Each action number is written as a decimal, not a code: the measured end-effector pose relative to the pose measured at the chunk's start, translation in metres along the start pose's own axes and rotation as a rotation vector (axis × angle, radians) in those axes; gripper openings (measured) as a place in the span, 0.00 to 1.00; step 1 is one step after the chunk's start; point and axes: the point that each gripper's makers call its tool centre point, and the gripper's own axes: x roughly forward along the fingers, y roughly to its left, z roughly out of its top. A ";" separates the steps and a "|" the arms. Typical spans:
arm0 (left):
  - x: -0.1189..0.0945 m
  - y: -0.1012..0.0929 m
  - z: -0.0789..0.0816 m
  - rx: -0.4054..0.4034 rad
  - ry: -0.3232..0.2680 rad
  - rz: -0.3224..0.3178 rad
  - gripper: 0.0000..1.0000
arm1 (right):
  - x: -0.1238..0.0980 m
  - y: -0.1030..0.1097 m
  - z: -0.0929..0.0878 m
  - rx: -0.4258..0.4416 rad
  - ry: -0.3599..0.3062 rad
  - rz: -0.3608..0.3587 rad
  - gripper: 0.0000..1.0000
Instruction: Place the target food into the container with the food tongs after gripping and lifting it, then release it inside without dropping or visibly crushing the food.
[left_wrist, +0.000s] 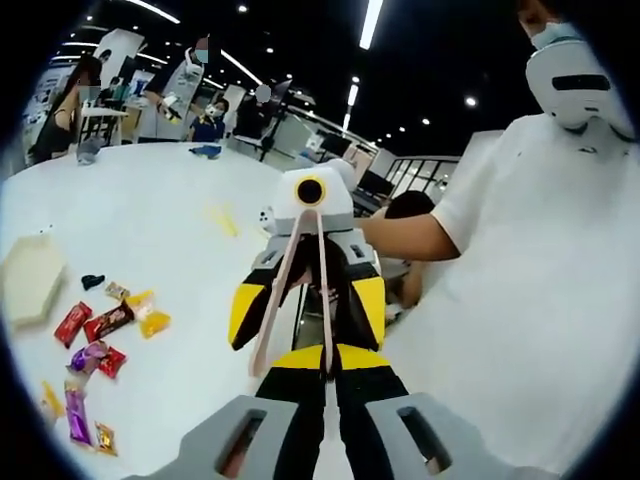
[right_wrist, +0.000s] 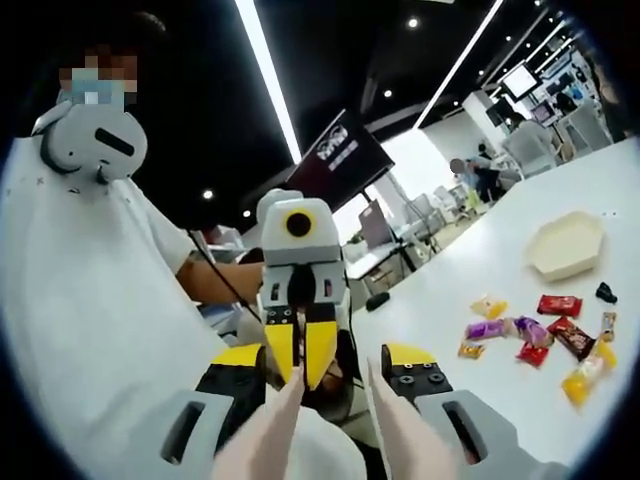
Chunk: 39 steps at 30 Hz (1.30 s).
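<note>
Pale pink food tongs (left_wrist: 278, 292) stretch between my two grippers, which face each other in the air off the table's edge. My right gripper (right_wrist: 325, 368) is open, and the two tong arms (right_wrist: 396, 432) rise between its yellow-and-black jaws, one arm standing off its jaw. My left gripper (left_wrist: 322, 356) looks shut on the end of one tong arm. It appears as the left gripper (right_wrist: 300, 372) in the right gripper view, and the right gripper (left_wrist: 308, 305) faces the left gripper view. Several wrapped snacks (left_wrist: 108, 328) (right_wrist: 530, 335) lie on the white table beside a cream hexagonal container (left_wrist: 30, 282) (right_wrist: 565, 245).
The white table (left_wrist: 160, 220) (right_wrist: 470, 380) carries a small black object (left_wrist: 92, 281) (right_wrist: 606, 292) near the snacks. A person in a white shirt (left_wrist: 530, 300) (right_wrist: 80, 330) holds both grippers close to the body. Other people and desks stand at the far side of the room.
</note>
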 end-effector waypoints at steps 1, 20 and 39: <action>0.000 0.000 0.001 -0.001 -0.001 0.001 0.00 | 0.002 0.001 -0.001 0.004 0.003 0.006 0.46; 0.002 0.002 -0.005 -0.024 0.009 0.041 0.00 | 0.013 0.001 -0.011 -0.009 0.050 -0.001 0.43; 0.001 0.000 -0.001 -0.021 -0.014 0.036 0.00 | 0.010 0.001 -0.017 0.003 0.066 -0.013 0.39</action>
